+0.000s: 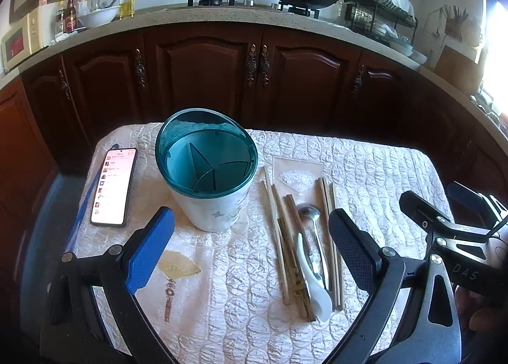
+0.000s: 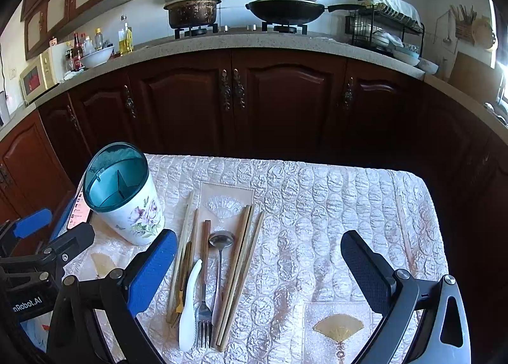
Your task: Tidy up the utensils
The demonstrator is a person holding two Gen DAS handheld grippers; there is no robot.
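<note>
A white floral utensil holder [image 1: 216,211] [image 2: 139,218] with a teal rim and inner dividers stands upright at the table's left, with nothing in it. To its right lies a pile of several wooden chopsticks [image 1: 276,221] [image 2: 241,268], a metal spoon [image 1: 309,211] [image 2: 220,240], a fork [image 2: 203,313] and a white spoon [image 1: 314,287] [image 2: 190,303]. My left gripper [image 1: 252,249] [image 2: 54,229] hovers open in front of the holder and the pile. Above the pile's right side, my right gripper [image 2: 260,268] [image 1: 435,195] is open and holds nothing.
A lit phone [image 1: 112,186] lies left of the holder near the table's left edge. A quilted pale cloth [image 2: 317,205] covers the small table. Dark cabinets [image 2: 285,103] and a counter with a pot [image 2: 192,13], a wok and a dish rack stand behind.
</note>
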